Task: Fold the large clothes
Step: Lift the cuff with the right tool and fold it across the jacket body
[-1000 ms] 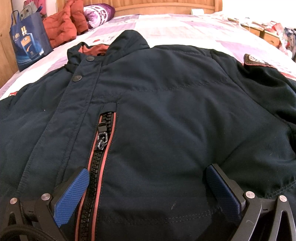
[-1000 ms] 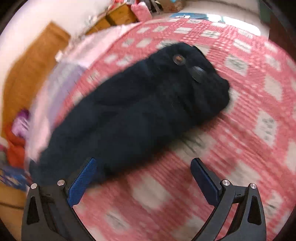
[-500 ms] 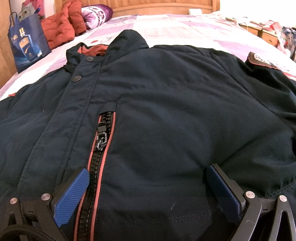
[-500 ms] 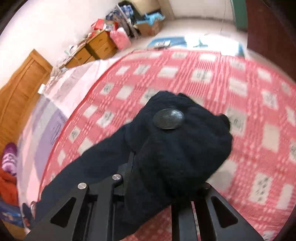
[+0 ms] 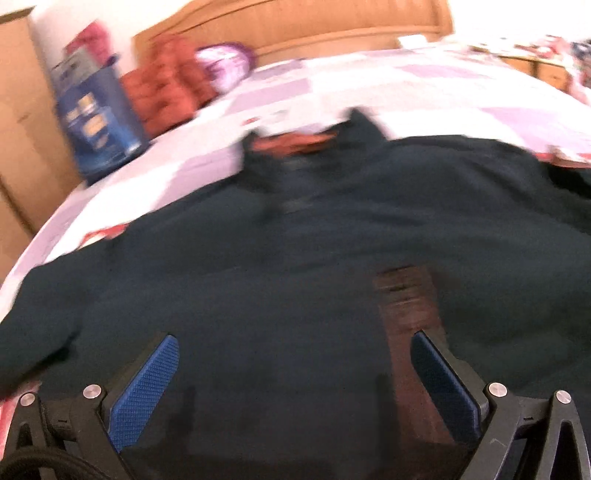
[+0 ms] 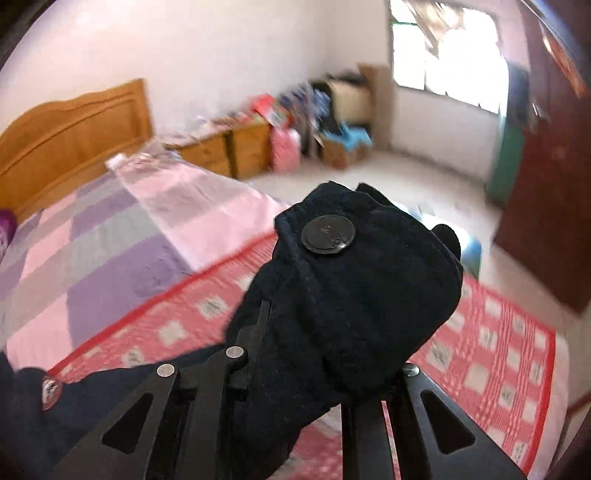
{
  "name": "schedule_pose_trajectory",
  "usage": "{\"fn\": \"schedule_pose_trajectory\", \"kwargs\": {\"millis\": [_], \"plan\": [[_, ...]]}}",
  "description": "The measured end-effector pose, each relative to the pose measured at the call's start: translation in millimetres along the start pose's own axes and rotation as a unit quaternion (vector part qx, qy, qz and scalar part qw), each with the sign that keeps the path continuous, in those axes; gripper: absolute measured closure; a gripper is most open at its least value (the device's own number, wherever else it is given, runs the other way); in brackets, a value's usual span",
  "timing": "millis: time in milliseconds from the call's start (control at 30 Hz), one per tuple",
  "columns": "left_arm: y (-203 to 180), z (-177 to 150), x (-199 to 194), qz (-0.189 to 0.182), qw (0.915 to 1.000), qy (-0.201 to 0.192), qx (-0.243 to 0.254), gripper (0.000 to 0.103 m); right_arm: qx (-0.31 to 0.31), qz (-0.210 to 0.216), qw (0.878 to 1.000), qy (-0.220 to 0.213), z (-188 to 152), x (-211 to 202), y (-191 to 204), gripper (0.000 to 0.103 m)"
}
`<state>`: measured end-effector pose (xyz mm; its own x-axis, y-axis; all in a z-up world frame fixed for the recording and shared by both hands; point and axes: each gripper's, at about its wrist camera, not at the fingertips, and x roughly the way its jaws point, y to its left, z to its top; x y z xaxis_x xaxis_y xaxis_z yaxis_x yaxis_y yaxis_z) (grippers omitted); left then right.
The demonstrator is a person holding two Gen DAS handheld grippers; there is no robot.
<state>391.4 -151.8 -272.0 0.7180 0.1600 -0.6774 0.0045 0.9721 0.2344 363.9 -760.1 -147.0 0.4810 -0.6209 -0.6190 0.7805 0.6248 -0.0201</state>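
**Over the bed: sleeve-fold step, right side carrying the cuff**

On the bed (image 6: 110, 258), the dark jacket (image 5: 295, 295) is lying front-up, collar toward the headboard (image 5: 295, 22), body spread flat across the quilt.

Step, as I read it: first sleeve fold. The right gripper (image 6: 314, 376) is clamping the sleeve cuff (image 6: 362, 288), jaws nearly together with the thick fabric bunched between them. The cuff is riding above the red checked part of the bed, its snap button (image 6: 328, 234) facing the camera, the rest of the sleeve trailing back toward the jacket body.

The left gripper (image 5: 295, 376) is hanging over the jacket's lower front, jaws spread wide, blue pads (image 5: 147, 387) gripping nothing. Heavy blur; can't tell if they're touching the cloth.

Next move likely calls for carrying the cuff across onto the jacket's chest, laying the sleeve flat and letting go only once it's lying down. The left side is probably needed to pin the body so the padded jacket isn't dragging along.
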Motion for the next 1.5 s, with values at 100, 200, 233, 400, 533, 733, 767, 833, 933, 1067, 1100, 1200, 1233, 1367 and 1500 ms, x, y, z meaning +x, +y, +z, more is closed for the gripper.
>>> {"fn": "schedule_pose_trajectory", "kwargs": {"millis": [100,200,233,400,533,733,767,833,933,1067,1100,1200,1233,1367,1500], "plan": [[51,-17,17,0.039,0.9987,0.029,-0.016,0.000,-0.041,0.029,0.998,-0.027,2,-26,53,0.087],[85,-44,40,0.080,0.9946,0.064,-0.014,0.000,-0.082,0.066,0.993,-0.048,-5,-52,114,0.087],[93,-55,47,0.072,0.9942,0.077,-0.019,0.000,-0.101,0.084,0.990,-0.055,-11,-61,141,0.087],[112,-73,52,0.024,0.9949,0.063,-0.075,0.000,-0.212,0.179,0.958,-0.067,-66,-104,282,0.087],[114,-75,56,0.011,0.9942,0.063,-0.087,0.000,-0.282,0.237,0.929,-0.039,-136,-123,371,0.087],[110,-78,55,0.002,0.9937,0.058,-0.096,0.000,-0.369,0.280,0.886,-0.005,-232,-134,453,0.087],[111,-78,55,0.002,0.9936,0.058,-0.097,0.000,-0.377,0.280,0.883,-0.001,-242,-133,460,0.087],[111,-78,55,0.000,0.9934,0.057,-0.100,0.000,-0.393,0.273,0.878,0.001,-258,-131,467,0.087],[112,-78,55,0.000,0.9934,0.056,-0.100,0.000,-0.400,0.271,0.875,0.012,-267,-124,469,0.086],[112,-78,54,0.003,0.9937,0.056,-0.097,0.000,-0.425,0.270,0.863,0.030,-281,-122,482,0.077],[112,-78,54,0.003,0.9937,0.056,-0.097,0.000,-0.431,0.272,0.860,0.035,-284,-122,483,0.069],[111,-77,55,0.004,0.9938,0.056,-0.097,0.000,-0.433,0.312,0.844,0.055,-286,-132,480,0.023],[111,-77,55,0.005,0.9938,0.056,-0.096,0.000,-0.436,0.322,0.839,0.053,-289,-136,479,0.021],[111,-77,56,0.006,0.9939,0.057,-0.094,0.000,-0.417,0.363,0.832,0.052,-279,-157,457,0.021],[110,-76,56,0.007,0.9940,0.057,-0.093,0.000,-0.331,0.336,0.882,0.001,-234,-159,409,0.021]]}}
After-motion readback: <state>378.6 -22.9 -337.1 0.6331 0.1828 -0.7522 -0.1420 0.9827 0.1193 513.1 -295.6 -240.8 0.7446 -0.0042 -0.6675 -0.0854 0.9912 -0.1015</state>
